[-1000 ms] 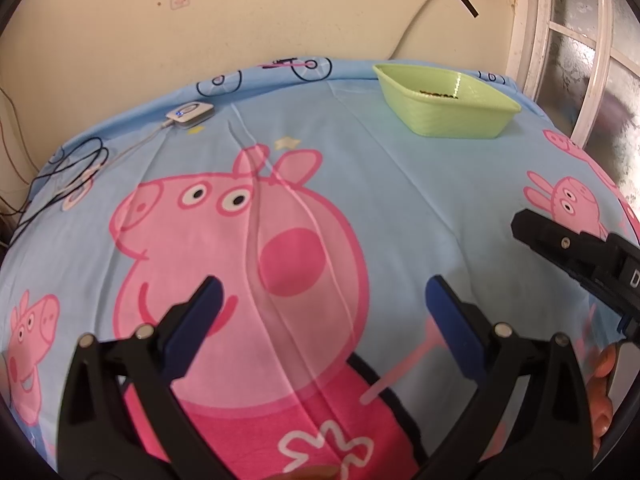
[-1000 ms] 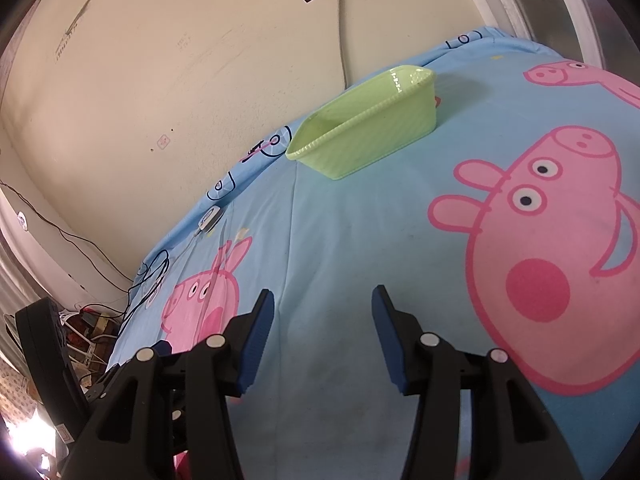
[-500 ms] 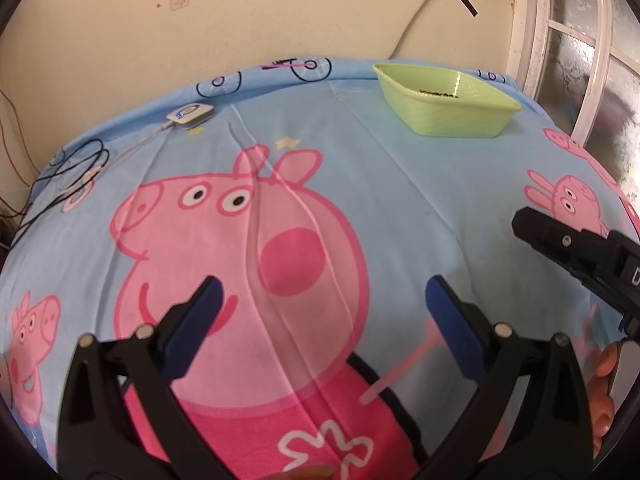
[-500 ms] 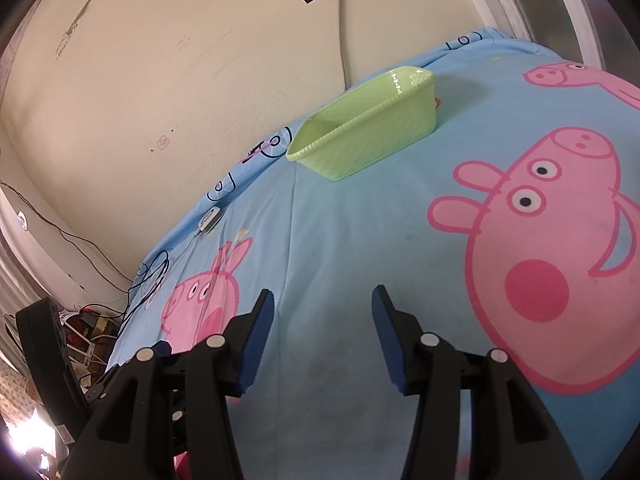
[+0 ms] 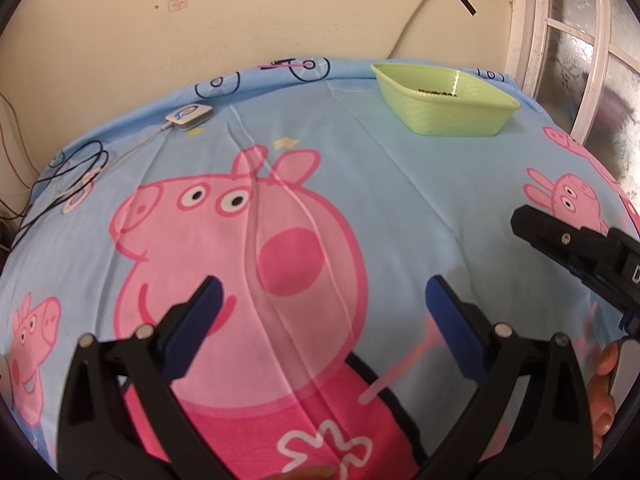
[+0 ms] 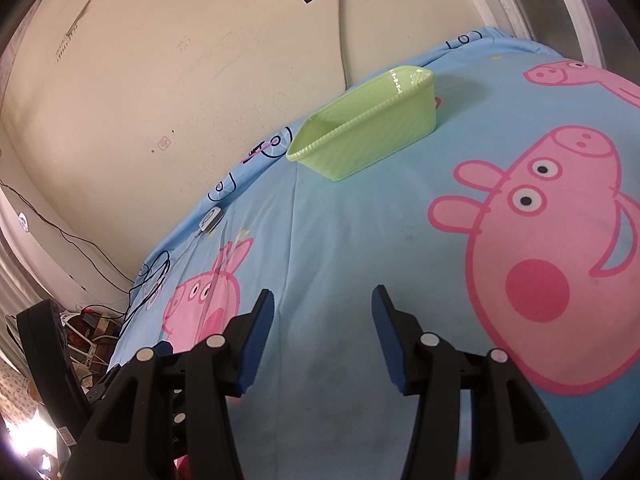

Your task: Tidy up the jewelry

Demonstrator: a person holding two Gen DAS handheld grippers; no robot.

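Note:
A light green plastic tray (image 5: 448, 118) stands at the far right of the cartoon-pig sheet, with a dark beaded piece of jewelry (image 5: 434, 92) lying inside it. In the right wrist view the same tray (image 6: 362, 142) shows only its outer wall. My left gripper (image 5: 320, 300) hovers open over the large pig print with nothing between its blue pads. My right gripper (image 6: 322, 300) is also open and empty, a good way short of the tray. It shows in the left wrist view as a black bar, the right gripper (image 5: 576, 248), at the right edge.
A small white device (image 5: 189, 115) with a cable lies at the far left of the sheet, by looped black wires (image 5: 68, 176). A cream wall runs behind, a window frame (image 5: 560, 40) at right. A person's fingers (image 5: 604, 392) show at the lower right.

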